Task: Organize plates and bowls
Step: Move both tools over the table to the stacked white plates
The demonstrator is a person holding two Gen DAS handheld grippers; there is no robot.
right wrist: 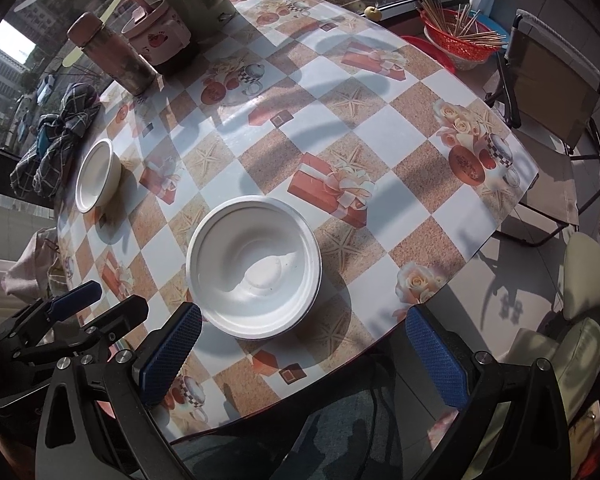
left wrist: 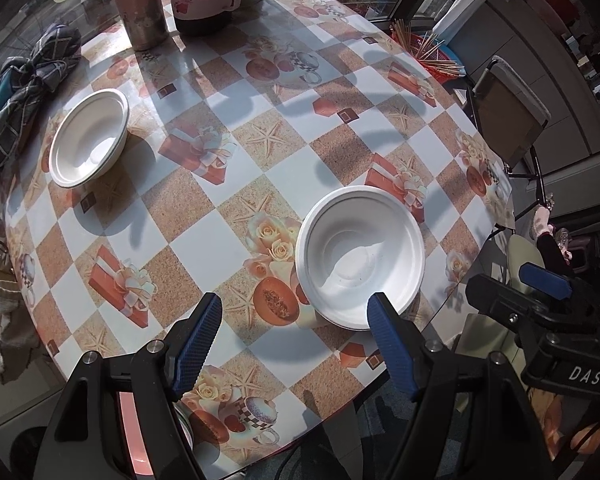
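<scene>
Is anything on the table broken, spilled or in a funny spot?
Nothing looks broken or spilled. The near bowl and the far bowl both sit upright and empty on the table, well apart, not stacked yet. A crumpled checked cloth lies bunched at the far edge.

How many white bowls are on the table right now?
2. The near bowl sits by the table's front edge, just ahead of both tools. The far bowl sits toward the left edge, beside the plaid cloth. No plates show; something may lie outside the views.
</scene>
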